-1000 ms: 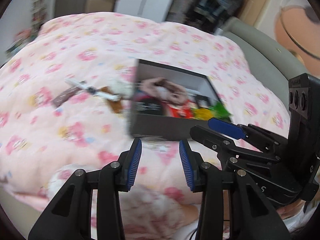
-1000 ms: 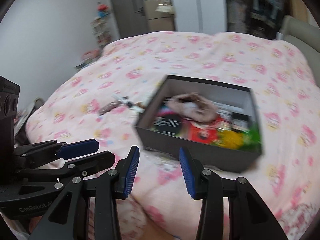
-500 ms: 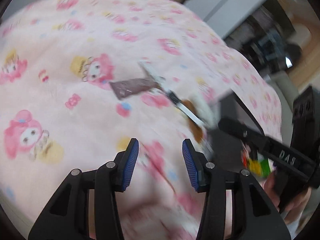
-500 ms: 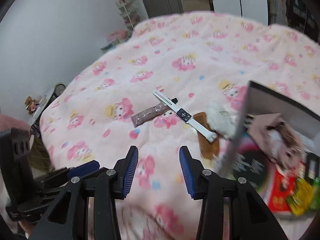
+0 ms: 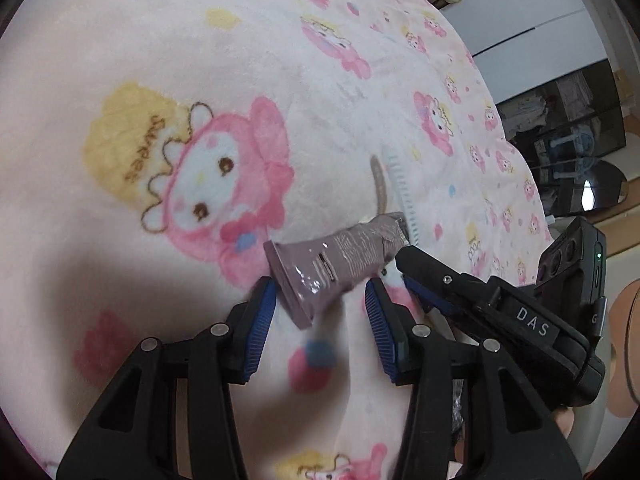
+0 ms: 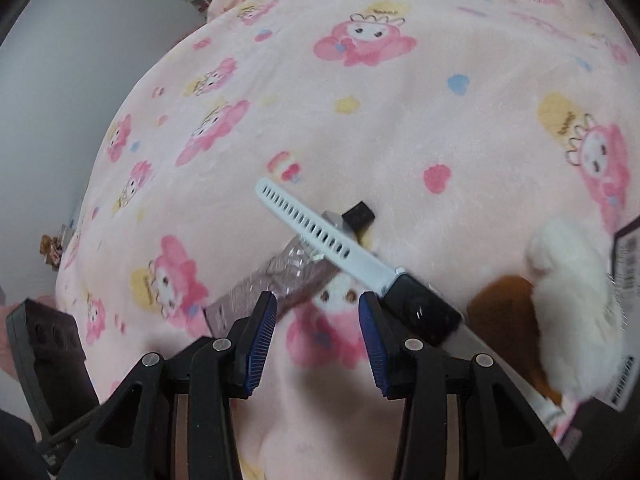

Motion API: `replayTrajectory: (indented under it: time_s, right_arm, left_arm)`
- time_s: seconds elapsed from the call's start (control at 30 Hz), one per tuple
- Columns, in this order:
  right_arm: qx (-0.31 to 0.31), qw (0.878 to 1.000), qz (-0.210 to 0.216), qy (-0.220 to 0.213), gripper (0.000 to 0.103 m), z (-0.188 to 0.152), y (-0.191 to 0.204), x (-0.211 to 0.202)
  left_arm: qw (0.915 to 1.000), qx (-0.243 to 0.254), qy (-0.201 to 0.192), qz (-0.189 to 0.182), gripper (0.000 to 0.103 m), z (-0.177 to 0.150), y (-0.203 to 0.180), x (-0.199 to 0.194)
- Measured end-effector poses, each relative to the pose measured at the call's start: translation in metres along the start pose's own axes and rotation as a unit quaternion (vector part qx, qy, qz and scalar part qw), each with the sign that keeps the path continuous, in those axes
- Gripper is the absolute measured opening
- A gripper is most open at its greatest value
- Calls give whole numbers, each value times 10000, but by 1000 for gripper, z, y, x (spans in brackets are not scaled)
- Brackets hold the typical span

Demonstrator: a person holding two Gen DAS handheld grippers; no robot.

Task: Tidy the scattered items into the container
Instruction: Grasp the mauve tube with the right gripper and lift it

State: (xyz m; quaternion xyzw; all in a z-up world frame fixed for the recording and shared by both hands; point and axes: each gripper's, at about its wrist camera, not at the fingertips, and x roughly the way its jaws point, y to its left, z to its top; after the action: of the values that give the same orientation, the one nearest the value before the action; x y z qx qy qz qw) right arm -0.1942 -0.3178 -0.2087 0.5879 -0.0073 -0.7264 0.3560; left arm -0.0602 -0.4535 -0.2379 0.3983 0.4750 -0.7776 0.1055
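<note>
A glossy mauve sachet lies on the pink cartoon blanket, and its near end reaches in between the open blue pads of my left gripper without being pressed. Across its far end lies a white-strapped watch with a black face. My right gripper hovers open just above them, the sachet by its left finger and the watch face by its right finger. In the left wrist view the right gripper comes in from the right. Only a corner of the dark box shows.
A white and brown plush toy lies right of the watch, against the box. A small black piece sits beside the strap. The blanket spreads wide to the left and beyond. A wardrobe and shelves stand far off.
Both grippers have swung left from the box and dropped close to the blanket, over the sachet and watch. The box has slid out of the left wrist view.
</note>
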Motion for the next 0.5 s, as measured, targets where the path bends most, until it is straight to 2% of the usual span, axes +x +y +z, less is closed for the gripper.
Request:
replayTrajectory:
  time_s: [0.03,0.1,0.23,0.33,0.43,0.5]
  right_arm:
    - [36,10000,11,-12,38,3,-2,4]
    - [139,9999,23,-52,40,9,-6,12]
    - [579,9979,268,-140,45,18,-16,21]
    - [616,9975,300,-162,45,20,-14,25]
    - [505,9979,387,-151,45,18,-7,23]
    - [454,9985,292,-73,47,19,-3,29]
  left_arm:
    - [10000,-70,0,-68,46,1,2,4]
    - [9999,-126,-24,-63,36,3,6,8]
    - [9990,-271,-49,-347,27,3,12,3]
    - [9993,-228,-56,-308,26,2,9,0]
    - [9983,-382,-87,-440,27,2,14,-1]
    - [9972,-539,-36,-511,32,7,19,6]
